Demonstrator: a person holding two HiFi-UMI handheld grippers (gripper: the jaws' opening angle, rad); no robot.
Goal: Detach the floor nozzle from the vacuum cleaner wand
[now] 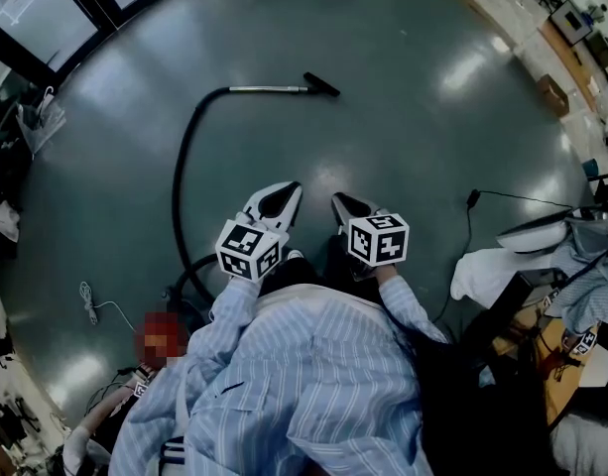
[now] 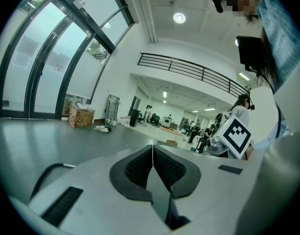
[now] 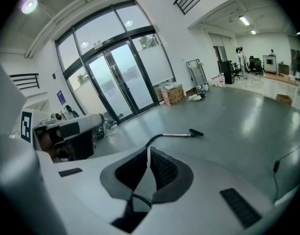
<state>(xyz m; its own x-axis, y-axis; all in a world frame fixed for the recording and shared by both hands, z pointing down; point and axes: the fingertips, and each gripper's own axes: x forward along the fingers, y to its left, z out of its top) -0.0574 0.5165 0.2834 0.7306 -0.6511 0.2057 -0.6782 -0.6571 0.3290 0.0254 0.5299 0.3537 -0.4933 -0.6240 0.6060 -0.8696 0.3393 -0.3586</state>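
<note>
my left gripper (image 2: 152, 156) has its jaws pressed together with nothing between them, and my right gripper (image 3: 149, 163) is the same: pads meeting, empty. both are held up in front of my chest, side by side and just apart.

the floor nozzle (image 1: 321, 84) is well apart from me, lying on the floor (image 1: 432, 147) at the far end of the wand (image 1: 269, 89). the wand lies flat, and the black hose (image 1: 184, 157) curves from its other end back toward my feet. nozzle and wand look joined, so as i judge it the job hasn't started and the step in hand is the approach.

to do it well, i think i should walk up beside the wand without stepping on the hose, and spread both pairs of jaws before i reach down, not at the last moment. one gripper should clamp the metal wand just behind the joint and hold it steady. the other should take the nozzle's neck, not its wide foot. then i'd pull straight along the wand's line, with a small twist if it sticks. i can't tell from here whether the joint has a catch, so i should look before pulling hard.
</note>
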